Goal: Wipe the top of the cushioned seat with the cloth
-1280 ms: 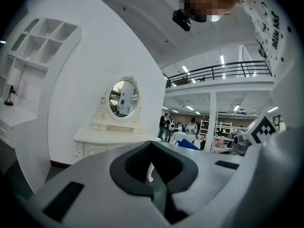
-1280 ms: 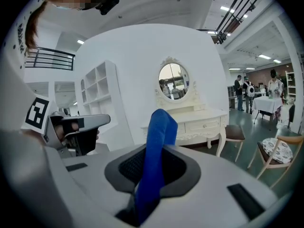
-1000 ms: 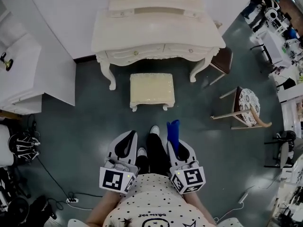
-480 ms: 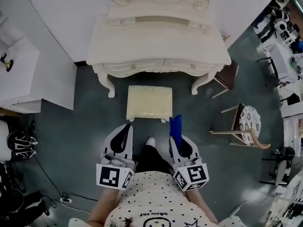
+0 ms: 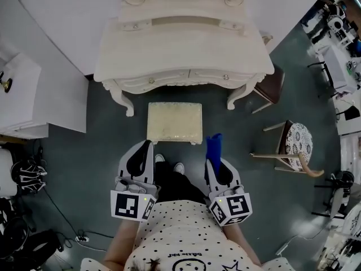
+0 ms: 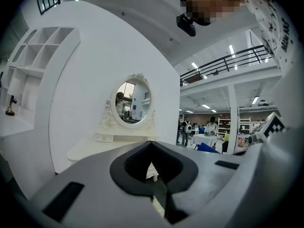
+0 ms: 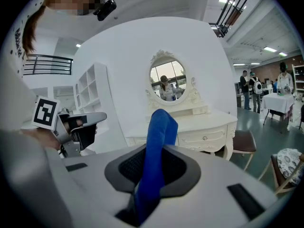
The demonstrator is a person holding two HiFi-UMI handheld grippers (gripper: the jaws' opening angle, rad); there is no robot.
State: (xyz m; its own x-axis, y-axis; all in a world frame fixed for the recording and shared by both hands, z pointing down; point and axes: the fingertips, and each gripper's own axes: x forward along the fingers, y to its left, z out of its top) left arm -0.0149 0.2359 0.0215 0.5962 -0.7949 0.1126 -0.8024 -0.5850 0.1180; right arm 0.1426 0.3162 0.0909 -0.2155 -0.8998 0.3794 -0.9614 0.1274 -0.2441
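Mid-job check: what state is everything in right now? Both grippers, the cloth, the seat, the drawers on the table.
Left gripper: shut, nothing between its jaws.
Right gripper: shut on the cloth.
Cloth: blue, clamped, standing up out of the jaws, off the seat.
Cushioned seat: upright before the dressing table, top bare, untouched.
Dressing table drawers: closed.

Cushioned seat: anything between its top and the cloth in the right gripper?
Nothing visible. The cushioned seat has a bare top, and only floor lies between it and the cloth clamped in the jaws of the right gripper.
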